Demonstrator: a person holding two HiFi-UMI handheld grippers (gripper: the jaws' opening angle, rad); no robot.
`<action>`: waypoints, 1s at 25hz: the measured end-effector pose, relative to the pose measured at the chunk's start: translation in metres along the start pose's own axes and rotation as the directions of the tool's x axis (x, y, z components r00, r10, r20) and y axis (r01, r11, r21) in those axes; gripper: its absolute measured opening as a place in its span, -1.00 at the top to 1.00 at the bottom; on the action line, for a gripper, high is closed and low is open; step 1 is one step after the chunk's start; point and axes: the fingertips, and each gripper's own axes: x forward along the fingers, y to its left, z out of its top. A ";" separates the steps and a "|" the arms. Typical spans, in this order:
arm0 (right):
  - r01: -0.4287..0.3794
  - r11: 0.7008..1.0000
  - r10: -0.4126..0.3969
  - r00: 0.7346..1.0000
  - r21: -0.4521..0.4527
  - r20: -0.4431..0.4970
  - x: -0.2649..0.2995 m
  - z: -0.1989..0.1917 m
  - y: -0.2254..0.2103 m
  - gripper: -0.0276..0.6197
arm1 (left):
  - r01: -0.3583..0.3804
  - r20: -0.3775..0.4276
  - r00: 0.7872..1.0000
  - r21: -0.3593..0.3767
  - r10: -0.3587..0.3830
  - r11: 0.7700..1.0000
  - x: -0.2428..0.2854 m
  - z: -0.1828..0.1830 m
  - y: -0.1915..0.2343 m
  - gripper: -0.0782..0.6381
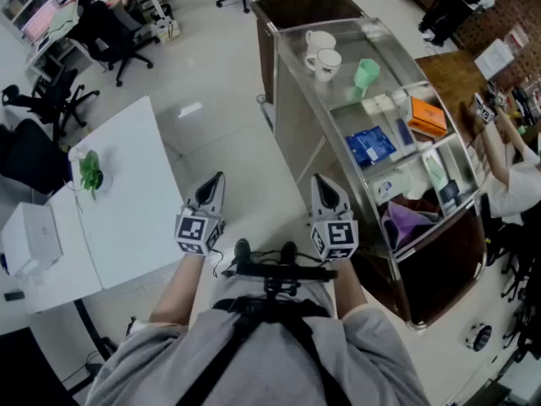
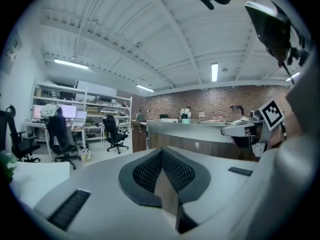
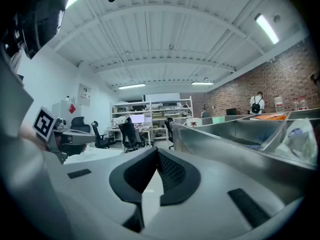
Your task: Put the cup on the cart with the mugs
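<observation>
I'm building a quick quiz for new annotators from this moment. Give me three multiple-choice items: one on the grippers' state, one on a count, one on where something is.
1. The left gripper and right gripper are:
A both shut and empty
B both wide open
C each gripping something

2. How many white mugs are on the cart?
A one
B two
C four

3. The green cup is:
A in the left gripper
B on the cart, near the white mugs
C in the right gripper

Answers:
1 A: each gripper view shows the jaws meeting with nothing between them.
2 B: the head view shows two mugs side by side at the cart's far end.
3 B: the cup lies in the cart's top, just right of the mugs.
</observation>
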 end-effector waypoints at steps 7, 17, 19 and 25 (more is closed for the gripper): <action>-0.101 0.995 0.101 0.995 0.003 -0.017 0.019 0.000 0.000 0.90 | -0.106 0.034 0.994 -0.041 0.108 0.993 0.002 0.005 0.001 0.78; -0.180 0.983 0.182 0.981 0.028 -0.066 0.095 -0.008 0.009 0.90 | -0.214 0.014 0.976 -0.099 0.216 0.972 0.006 0.012 0.042 0.78; -0.179 0.983 0.181 0.979 0.033 -0.090 0.121 -0.007 0.012 0.90 | -0.225 0.016 0.974 -0.102 0.227 0.969 0.015 0.013 0.063 0.78; -0.211 0.977 0.211 0.971 0.004 -0.109 0.192 0.013 0.028 0.90 | -0.263 0.052 0.961 -0.125 0.271 0.957 0.036 0.023 0.126 0.78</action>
